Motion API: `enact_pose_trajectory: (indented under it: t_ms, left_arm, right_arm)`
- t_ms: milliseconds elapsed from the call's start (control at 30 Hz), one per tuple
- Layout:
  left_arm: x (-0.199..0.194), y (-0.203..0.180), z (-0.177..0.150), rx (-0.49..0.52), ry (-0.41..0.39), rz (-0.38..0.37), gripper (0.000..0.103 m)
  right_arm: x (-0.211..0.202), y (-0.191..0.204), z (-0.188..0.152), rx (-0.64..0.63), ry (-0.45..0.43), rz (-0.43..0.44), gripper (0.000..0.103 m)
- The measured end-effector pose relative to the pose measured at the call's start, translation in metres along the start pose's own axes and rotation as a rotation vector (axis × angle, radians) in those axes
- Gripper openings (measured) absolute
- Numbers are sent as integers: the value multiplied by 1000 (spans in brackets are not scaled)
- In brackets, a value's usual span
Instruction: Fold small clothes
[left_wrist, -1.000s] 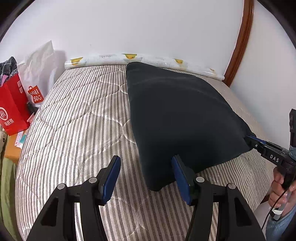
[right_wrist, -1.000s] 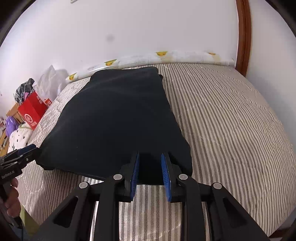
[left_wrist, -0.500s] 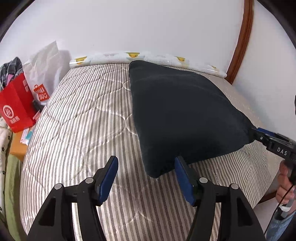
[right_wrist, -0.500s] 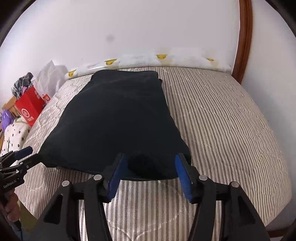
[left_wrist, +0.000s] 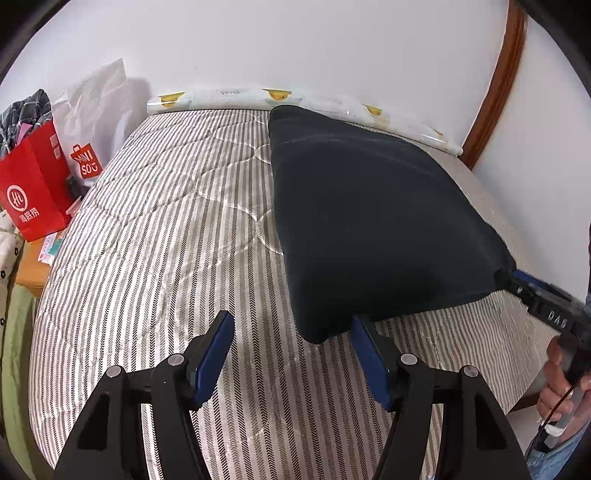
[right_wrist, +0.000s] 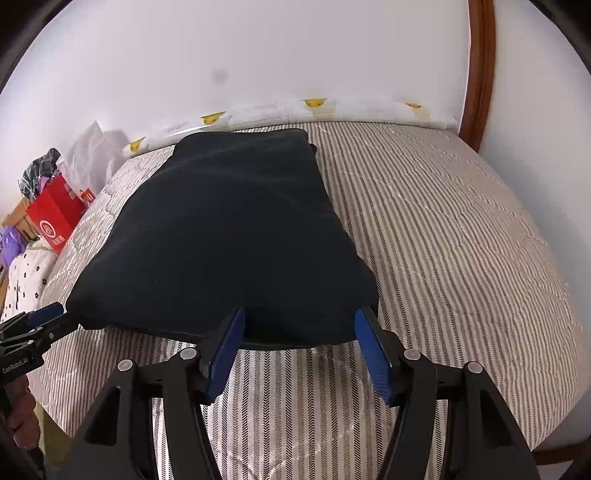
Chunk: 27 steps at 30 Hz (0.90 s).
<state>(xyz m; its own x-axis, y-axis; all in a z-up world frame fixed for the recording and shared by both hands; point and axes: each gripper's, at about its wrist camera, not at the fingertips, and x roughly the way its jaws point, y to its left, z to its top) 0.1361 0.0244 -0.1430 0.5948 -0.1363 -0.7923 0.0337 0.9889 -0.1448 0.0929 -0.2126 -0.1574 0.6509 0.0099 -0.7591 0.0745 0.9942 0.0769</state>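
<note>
Left wrist view: the left gripper (left_wrist: 291, 347) stands released, the dark garment (left_wrist: 369, 221) corner just ahead between its fingers. Right wrist view: the right gripper (right_wrist: 299, 343) is opening, cloth edge unpinched between its jaws. A careless withdrawal could snag and unfold it.

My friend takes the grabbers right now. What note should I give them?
Left gripper: open, holding nothing, at the near left corner of the dark garment.
Right gripper: jaws opening, the garment's near edge between them, pads not pressing.
Garment: lies flat as a folded rectangle on the striped mattress.
Done: this fold is laid down.
Left: probably another fold to make it smaller.
</note>
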Motion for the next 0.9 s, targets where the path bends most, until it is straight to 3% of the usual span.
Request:
enact_pose_trajectory:
  t_ms: [300, 633, 900]
  left_arm:
    - [-19, 1, 4, -25, -101, -90, 63]
    - [-6, -6, 12, -4, -64, -42, 63]
    - [-62, -18, 7, -31, -178, -74, 63]
  right_arm:
    - [0, -1, -2, 2, -14, 35, 65]
    - [-8, -2, 0, 26, -5, 35, 65]
    - [-64, 15, 7, -18, -65, -38, 65]
